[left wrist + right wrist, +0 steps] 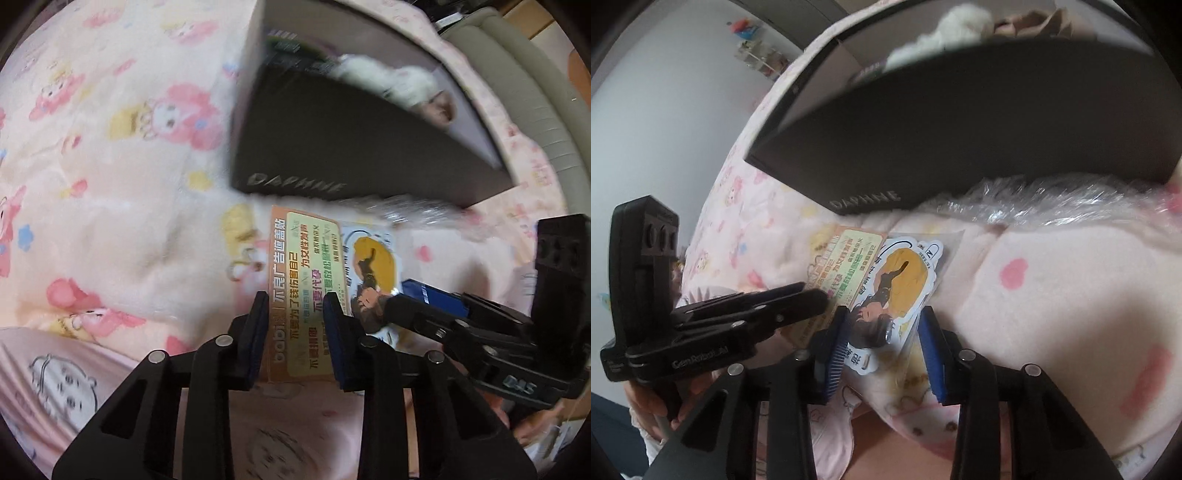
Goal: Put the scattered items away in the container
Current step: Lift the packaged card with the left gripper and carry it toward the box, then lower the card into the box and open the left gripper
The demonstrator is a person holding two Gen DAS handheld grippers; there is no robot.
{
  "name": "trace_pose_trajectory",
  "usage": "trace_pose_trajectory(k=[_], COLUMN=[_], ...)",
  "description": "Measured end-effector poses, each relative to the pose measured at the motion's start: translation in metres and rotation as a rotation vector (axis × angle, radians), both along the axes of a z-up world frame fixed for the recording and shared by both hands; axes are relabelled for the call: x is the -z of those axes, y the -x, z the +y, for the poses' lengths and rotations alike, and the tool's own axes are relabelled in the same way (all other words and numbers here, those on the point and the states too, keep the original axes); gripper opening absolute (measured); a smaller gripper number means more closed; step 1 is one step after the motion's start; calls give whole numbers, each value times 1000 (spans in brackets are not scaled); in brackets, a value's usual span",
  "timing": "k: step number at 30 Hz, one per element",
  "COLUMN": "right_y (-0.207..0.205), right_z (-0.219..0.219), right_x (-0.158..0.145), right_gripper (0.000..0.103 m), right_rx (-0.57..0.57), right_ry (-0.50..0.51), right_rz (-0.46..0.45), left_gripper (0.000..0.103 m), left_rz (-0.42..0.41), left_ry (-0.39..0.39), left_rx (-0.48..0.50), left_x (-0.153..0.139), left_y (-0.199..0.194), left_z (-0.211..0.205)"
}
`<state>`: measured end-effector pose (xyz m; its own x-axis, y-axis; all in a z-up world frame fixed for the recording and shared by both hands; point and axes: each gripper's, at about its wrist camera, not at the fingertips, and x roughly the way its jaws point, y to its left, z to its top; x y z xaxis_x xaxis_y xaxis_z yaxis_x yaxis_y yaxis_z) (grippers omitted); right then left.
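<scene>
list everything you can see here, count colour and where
box: 1, dark grey, open, on the blanket beyond the cards
white fluffy item: 1, inside the box
orange-green card: 1, on the blanket, between the left fingers
yellow cartoon sticker: 1, beside the card, between the right fingers
clear plastic wrap: 1, against the box
blanket: 1, pink, cartoon print
left gripper: 1, black, over the card
right gripper: 1, black, over the sticker

Bedroom in a home. Pink cartoon-print blanket point(110, 155) lying rumpled over a bed, padded headboard point(517, 74) curving behind it, pale wall point(665, 110) showing beyond, toys sitting on a shelf point(757, 55) at the back.
</scene>
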<state>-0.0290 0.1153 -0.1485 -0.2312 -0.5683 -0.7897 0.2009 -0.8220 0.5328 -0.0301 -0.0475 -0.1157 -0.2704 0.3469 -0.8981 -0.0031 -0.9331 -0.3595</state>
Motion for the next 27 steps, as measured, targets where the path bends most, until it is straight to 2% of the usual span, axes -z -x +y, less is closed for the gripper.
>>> trace_pose_trajectory(k=[3,7,10,13,16,18,20,22,25,27], right_y=[-3,-6,12,60,113,152,179,207,226,228], right_z=[16,37,45,44,28,16,9,9,5,5], right_x=[-26,-82,-122,-143,-145,-135,-120,-97,-67,-55], right_gripper=[32,32,32,32,32,32,32,32,32,32], right_rx=[22,45,38,8,-31,-51,-60,-67,-85,-96], right_ry=[30,66,85,62,-1,-52,-65,-56,-50,-59], right_rz=[47,160,253,295,309,303,269,197,96,80], left_gripper=[29,29,29,29,29,29,29,29,30,31], left_rz=[63,154,217,254,272,256,219,173,98,82], left_ry=[-21,-54,-46,-35,31,58,68,103,168,199], left_rx=[19,45,56,41,8,-7,-19,-20,-15,-24], left_x=[-30,-75,-97,-113,-119,-114,-98,-83,-61,-55], left_y=[-8,-5,30,68,114,139,163,178,194,195], left_z=[3,12,26,27,27,25,22,21,24,24])
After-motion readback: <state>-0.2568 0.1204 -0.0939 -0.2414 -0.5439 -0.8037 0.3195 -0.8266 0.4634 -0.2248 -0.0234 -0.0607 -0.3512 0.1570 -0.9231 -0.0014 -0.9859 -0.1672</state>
